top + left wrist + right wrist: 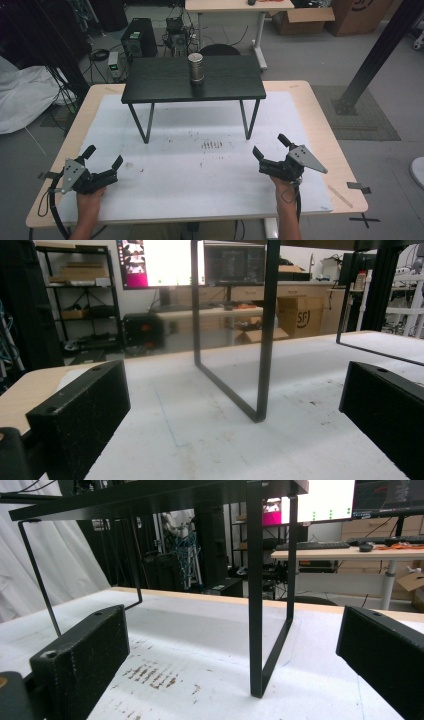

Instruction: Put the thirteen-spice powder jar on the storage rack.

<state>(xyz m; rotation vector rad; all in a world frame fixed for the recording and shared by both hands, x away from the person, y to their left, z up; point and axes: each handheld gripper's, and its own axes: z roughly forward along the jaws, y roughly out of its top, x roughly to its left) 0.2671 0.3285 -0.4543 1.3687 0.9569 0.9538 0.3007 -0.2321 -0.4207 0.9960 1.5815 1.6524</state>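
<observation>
Both tools sit low on the white mat (200, 165) at the near edge of the bench (320, 125), w/ nothing in either. Left tool (103, 164) has its jaws spread wide, empty; in the left gripper view they frame bare mat and one black leg (265, 340) of the stand. Right tool (270, 145) is likewise wide open and empty, aimed fwd at the stand's right leg (255, 590).

The nearest thing to go for is the metal cylinder (196, 67), upright on top of the small black stand (193, 80), near the middle, toward its back edge. It's well apart from both tools, higher up and farther off. Looks like stacked weights or a ribbed can, prob. metal; too small in the high view to be sure.

Judgement: this is the start, reach not yet begun. To do it well:
- Pick one tool. The right is maybe slightly closer, not by much.
- Lift first, then go fwd, so the jaws clear the stand's front edge instead of knocking it.
- Come in level, jaws either side of the cylinder at mid-height, not near the top. It's tall and narrow, so a high pinch could tip it.
- Keep the jaws wide till it's centred between them, then close slow and even.
- Park the other tool low on the mat, out of the way.
</observation>
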